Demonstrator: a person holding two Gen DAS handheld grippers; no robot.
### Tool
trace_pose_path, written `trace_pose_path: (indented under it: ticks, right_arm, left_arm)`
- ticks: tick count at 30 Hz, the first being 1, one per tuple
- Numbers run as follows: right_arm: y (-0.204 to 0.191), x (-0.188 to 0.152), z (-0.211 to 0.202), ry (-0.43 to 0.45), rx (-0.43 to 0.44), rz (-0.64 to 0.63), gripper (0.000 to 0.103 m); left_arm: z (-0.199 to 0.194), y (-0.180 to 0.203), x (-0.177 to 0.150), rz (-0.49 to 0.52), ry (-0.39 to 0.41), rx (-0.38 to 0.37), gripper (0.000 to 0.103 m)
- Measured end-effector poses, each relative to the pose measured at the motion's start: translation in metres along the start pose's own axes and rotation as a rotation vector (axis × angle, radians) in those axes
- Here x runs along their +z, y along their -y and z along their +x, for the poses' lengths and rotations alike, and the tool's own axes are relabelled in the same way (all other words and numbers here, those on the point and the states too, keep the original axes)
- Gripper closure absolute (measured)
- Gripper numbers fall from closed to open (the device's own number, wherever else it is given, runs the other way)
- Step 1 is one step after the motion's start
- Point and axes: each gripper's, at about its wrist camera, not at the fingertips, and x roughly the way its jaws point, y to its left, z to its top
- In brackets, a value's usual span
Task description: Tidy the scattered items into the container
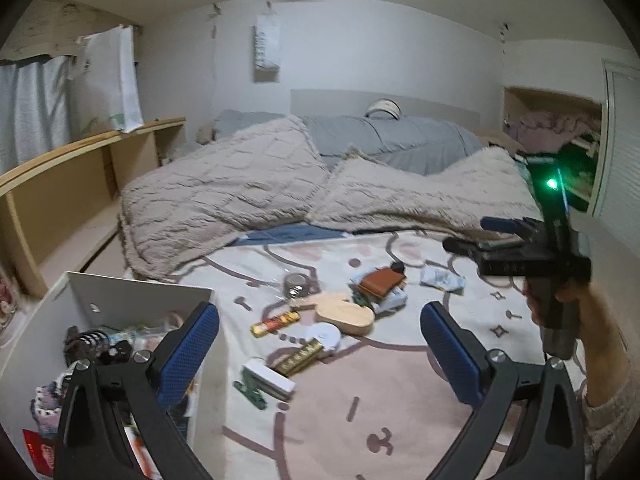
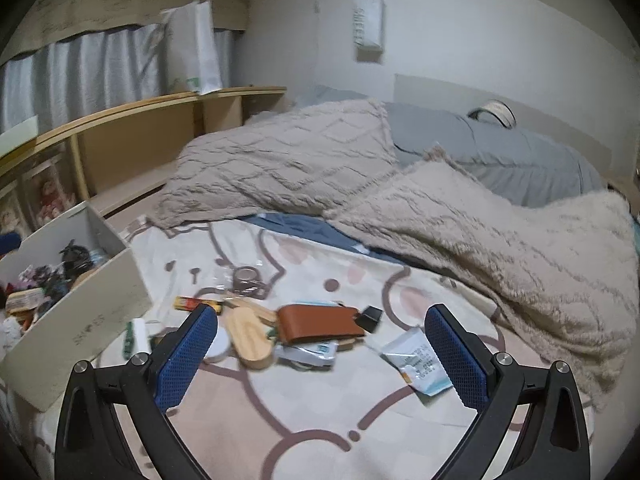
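A white open box (image 1: pixel 132 292) (image 2: pixel 80 332) sits at the left of the bed, partly filled with small items. Scattered on the patterned sheet lie a brown leather wallet (image 2: pixel 320 323) (image 1: pixel 382 280), a pale wooden oval piece (image 2: pixel 250 334) (image 1: pixel 346 315), a tape roll (image 1: pixel 295 283) (image 2: pixel 246 276), a white round tin (image 1: pixel 326 335), a snack bar (image 1: pixel 275 323), a gold wrapped bar (image 1: pixel 300 356), a white packet (image 2: pixel 416 360) (image 1: pixel 442 278) and a small black block (image 2: pixel 369 316). My left gripper (image 1: pixel 320 360) is open above the items. My right gripper (image 2: pixel 320 356) is open, hovering short of the wallet; it also shows in the left wrist view, held in a hand (image 1: pixel 560 304).
A beige tufted blanket (image 2: pixel 460 216) and grey duvet (image 1: pixel 392 136) cover the far half of the bed. A wooden shelf unit (image 1: pixel 80 176) runs along the left wall under curtains. A white box with a green clip (image 1: pixel 268 378) lies near the container's corner.
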Motion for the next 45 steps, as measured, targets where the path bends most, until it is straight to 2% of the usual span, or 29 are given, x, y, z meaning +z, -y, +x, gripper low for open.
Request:
trace_pose_path:
  ticks: [5, 12, 16, 21, 24, 28, 30, 32, 34, 39, 45]
  right_arm:
    - [0.051, -0.017, 0.018, 0.003, -0.002, 0.146, 0.0]
    - [0.098, -0.045, 0.045, -0.031, -0.034, 0.239, 0.0]
    - [0.103, -0.058, 0.066, -0.081, -0.035, 0.221, 0.017]
    - [0.115, -0.074, 0.094, -0.147, -0.018, 0.248, 0.018]
    - [0.125, -0.077, 0.103, -0.16, 0.004, 0.3, 0.03]
    - [0.138, -0.082, 0.114, -0.183, 0.026, 0.37, 0.032]
    - [0.141, -0.085, 0.117, -0.199, 0.021, 0.39, 0.039]
    - [0.142, -0.086, 0.117, -0.2, 0.008, 0.398, 0.051]
    - [0.141, -0.086, 0.117, -0.199, 0.005, 0.396, 0.055]
    - [0.136, -0.086, 0.117, -0.196, 0.015, 0.371, 0.072]
    - [0.125, -0.084, 0.113, -0.181, 0.024, 0.32, 0.081]
  left_arm:
    - [0.022, 0.02, -0.012, 0.031, -0.027, 0.017, 0.001]
    - [0.057, 0.034, -0.032, 0.02, -0.104, 0.03, 0.002]
    - [0.074, 0.039, -0.047, 0.006, -0.151, 0.024, 0.001]
    - [0.09, 0.038, -0.062, -0.032, -0.22, 0.007, 0.001]
    - [0.096, 0.035, -0.071, -0.053, -0.253, 0.017, 0.001]
    - [0.106, 0.026, -0.082, -0.103, -0.304, 0.03, 0.001]
    - [0.109, 0.02, -0.087, -0.139, -0.322, 0.038, 0.001]
    - [0.113, 0.013, -0.092, -0.174, -0.337, 0.046, 0.002]
    - [0.117, 0.008, -0.096, -0.197, -0.354, 0.061, 0.001]
    - [0.126, -0.001, -0.102, -0.248, -0.353, 0.127, 0.002]
    - [0.136, -0.006, -0.102, -0.269, -0.347, 0.176, 0.004]
